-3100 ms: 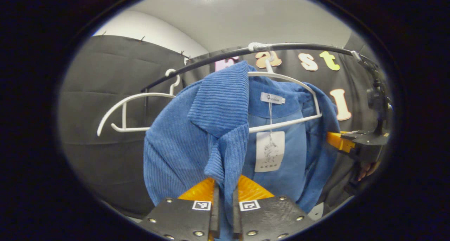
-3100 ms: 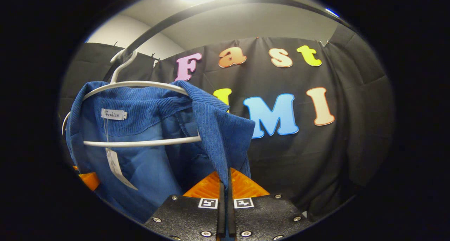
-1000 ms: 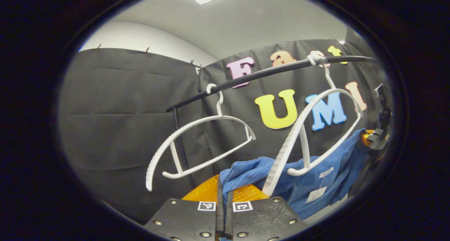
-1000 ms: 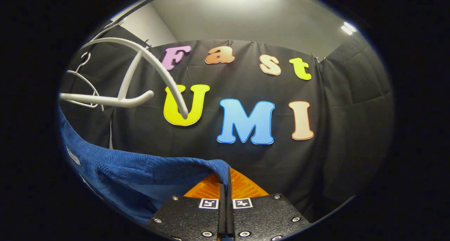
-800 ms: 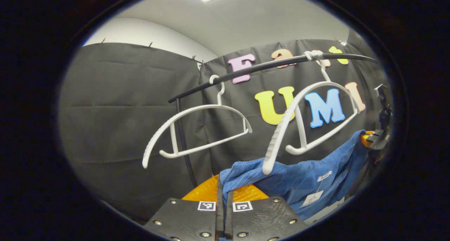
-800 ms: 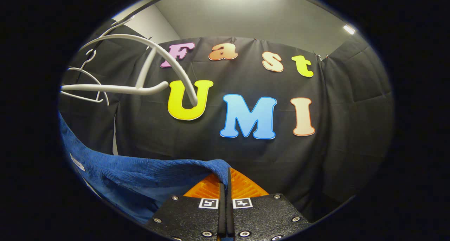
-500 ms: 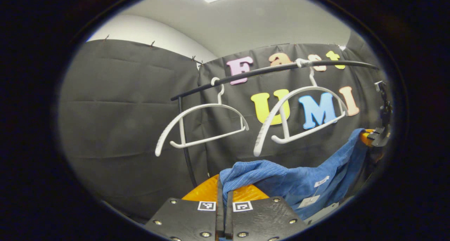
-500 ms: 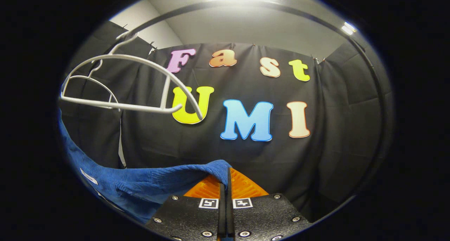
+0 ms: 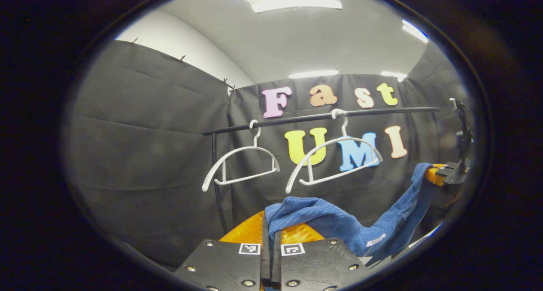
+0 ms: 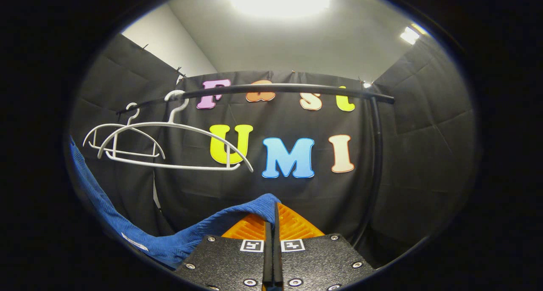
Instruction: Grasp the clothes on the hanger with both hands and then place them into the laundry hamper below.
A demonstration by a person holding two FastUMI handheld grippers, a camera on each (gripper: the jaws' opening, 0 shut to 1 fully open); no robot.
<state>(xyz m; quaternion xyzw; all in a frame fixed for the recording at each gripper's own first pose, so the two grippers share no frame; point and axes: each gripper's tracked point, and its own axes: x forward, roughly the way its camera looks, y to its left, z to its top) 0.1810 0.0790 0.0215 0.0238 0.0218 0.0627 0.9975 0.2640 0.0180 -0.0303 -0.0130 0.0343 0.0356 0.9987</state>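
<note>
A blue corduroy garment (image 9: 339, 225) hangs slack between my two grippers, off its hanger. My left gripper (image 9: 268, 223) is shut on one end of the cloth at the bottom of the left gripper view. The other end runs up to my right gripper (image 9: 435, 175) at the far right. In the right gripper view my right gripper (image 10: 271, 216) is shut on the blue garment (image 10: 186, 238), which sags away to the left. The bare white hanger (image 9: 333, 163) hangs on the black rail (image 9: 318, 117), well ahead of both grippers.
A second bare white hanger (image 9: 239, 166) hangs left of the first on the same rail. The rail's black upright post (image 10: 375, 168) stands at the right in the right gripper view. Black cloth walls close the booth behind and on both sides.
Both grippers have drawn back from the rail with the garment, so the hangers look smaller and farther. The garment, earlier on the hanger, is now free and sags between the grippers.
</note>
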